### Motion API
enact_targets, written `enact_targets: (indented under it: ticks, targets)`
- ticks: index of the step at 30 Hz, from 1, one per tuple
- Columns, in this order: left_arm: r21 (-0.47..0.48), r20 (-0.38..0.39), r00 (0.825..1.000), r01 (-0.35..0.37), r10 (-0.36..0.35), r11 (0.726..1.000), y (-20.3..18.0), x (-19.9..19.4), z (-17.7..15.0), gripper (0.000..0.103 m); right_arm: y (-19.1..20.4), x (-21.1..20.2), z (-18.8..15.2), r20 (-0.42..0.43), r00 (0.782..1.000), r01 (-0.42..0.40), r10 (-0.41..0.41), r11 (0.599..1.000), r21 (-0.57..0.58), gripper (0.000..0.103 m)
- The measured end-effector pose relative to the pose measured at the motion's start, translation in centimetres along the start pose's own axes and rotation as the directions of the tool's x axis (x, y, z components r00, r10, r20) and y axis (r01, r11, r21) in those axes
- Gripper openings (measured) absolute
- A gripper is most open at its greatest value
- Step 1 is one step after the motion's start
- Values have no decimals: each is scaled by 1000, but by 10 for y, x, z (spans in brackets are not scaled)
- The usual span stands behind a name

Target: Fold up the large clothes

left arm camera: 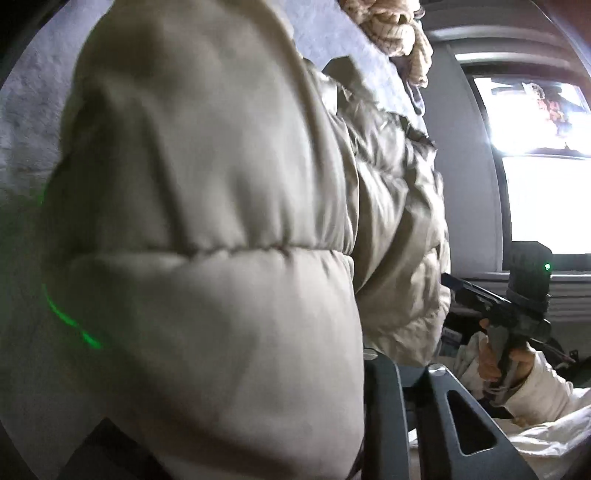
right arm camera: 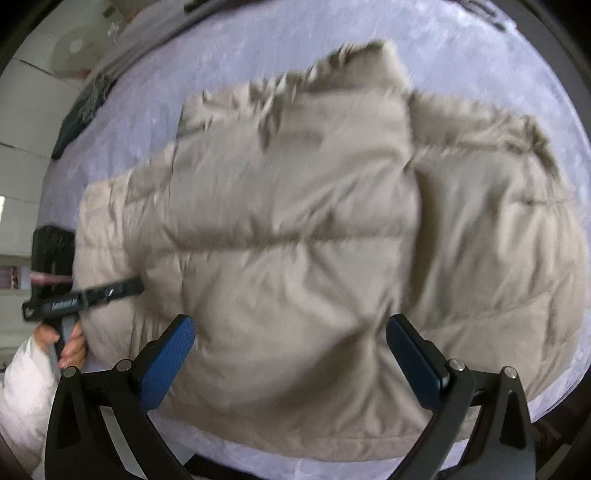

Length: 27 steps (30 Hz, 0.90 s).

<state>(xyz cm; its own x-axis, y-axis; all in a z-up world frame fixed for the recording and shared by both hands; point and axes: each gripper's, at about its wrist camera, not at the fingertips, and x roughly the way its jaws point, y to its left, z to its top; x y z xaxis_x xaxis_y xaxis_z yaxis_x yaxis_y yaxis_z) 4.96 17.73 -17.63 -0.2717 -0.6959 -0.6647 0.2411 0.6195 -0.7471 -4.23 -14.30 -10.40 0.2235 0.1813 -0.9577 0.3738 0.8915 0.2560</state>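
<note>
Closest to the right wrist camera, the right gripper point(right arm camera: 291, 354) hangs just over the near hem of a beige puffer jacket point(right arm camera: 295, 240), its two blue-padded fingers point(right arm camera: 173, 354) spread wide apart and holding nothing. The jacket lies on a pale lavender bedspread point(right arm camera: 258, 66), puffed into broad quilted bands with stitched seams running across it; one half appears folded over the other along a line near the middle, and a fringe of fur trim point(right arm camera: 351, 51) edges its far side. At the jacket's left edge, the left gripper point(right arm camera: 129, 286) reaches into the fabric, gripped by a hand point(right arm camera: 70, 343) in a white sleeve. Whether its fingers are closed on the cloth cannot be told; in the left wrist view the jacket point(left arm camera: 207, 221) bulges right against the lens and hides them. Beyond, a cream knitted garment point(left arm camera: 391, 29) lies at the far end of the bed, and a bright window point(left arm camera: 546, 184) stands behind.
</note>
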Motion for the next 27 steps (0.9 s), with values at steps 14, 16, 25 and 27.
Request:
enact_targets:
  ticks: [14, 16, 25, 27]
  targets:
    - [70, 61, 998, -37, 32, 997, -178, -28, -7, 27, -42, 65, 41, 79, 988, -138, 131, 987, 85, 2]
    - [83, 54, 997, -65, 61, 994, -206, -16, -3, 27, -48, 71, 44, 77, 984, -168, 161, 981, 99, 1]
    - [158, 26, 980, -198, 197, 967, -303, 49, 12, 28, -75, 79, 49, 46, 942, -334, 331, 921, 201, 0]
    - [181, 14, 976, -214, 216, 960, -323, 68, 16, 32, -90, 62, 45, 70, 934, -357, 350, 910, 211, 0]
